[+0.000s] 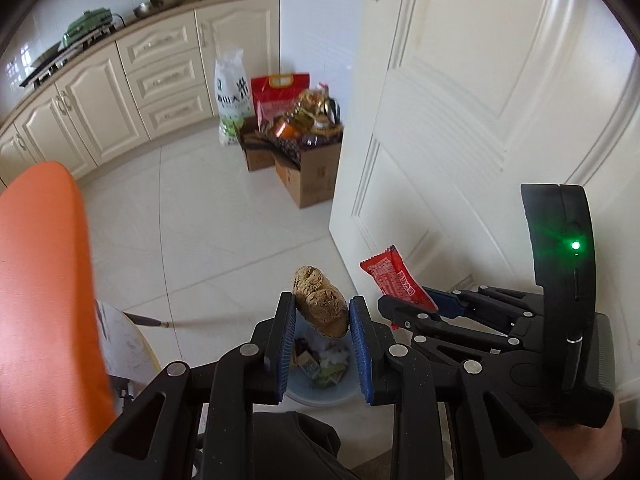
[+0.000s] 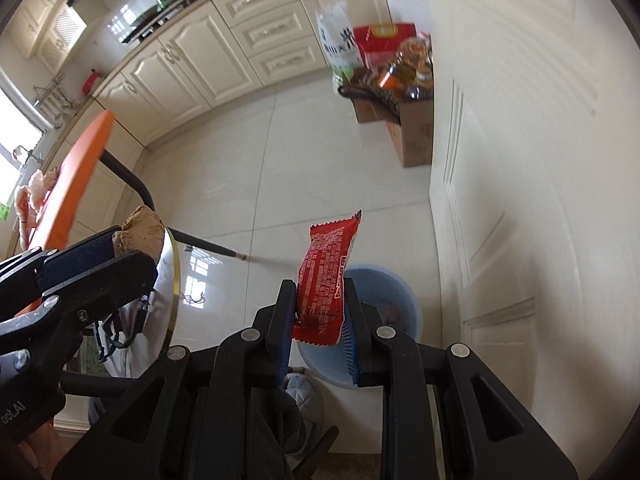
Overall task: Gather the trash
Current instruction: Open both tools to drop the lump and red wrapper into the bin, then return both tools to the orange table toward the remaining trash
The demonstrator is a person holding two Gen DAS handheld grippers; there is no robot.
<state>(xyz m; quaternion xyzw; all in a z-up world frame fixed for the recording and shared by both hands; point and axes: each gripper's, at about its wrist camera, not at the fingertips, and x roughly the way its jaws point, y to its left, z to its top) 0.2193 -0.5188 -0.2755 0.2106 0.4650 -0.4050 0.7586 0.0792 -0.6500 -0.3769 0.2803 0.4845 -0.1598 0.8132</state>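
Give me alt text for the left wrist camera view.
The left gripper pinches a brown chunk of bread above a pale blue trash bin on the kitchen floor. Beside it, the right gripper holds a red wrapper near a white door.

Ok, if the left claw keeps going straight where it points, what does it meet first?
Probably the pale blue bin, showing between its fingers below the brown lump it grips; depth is unclear.
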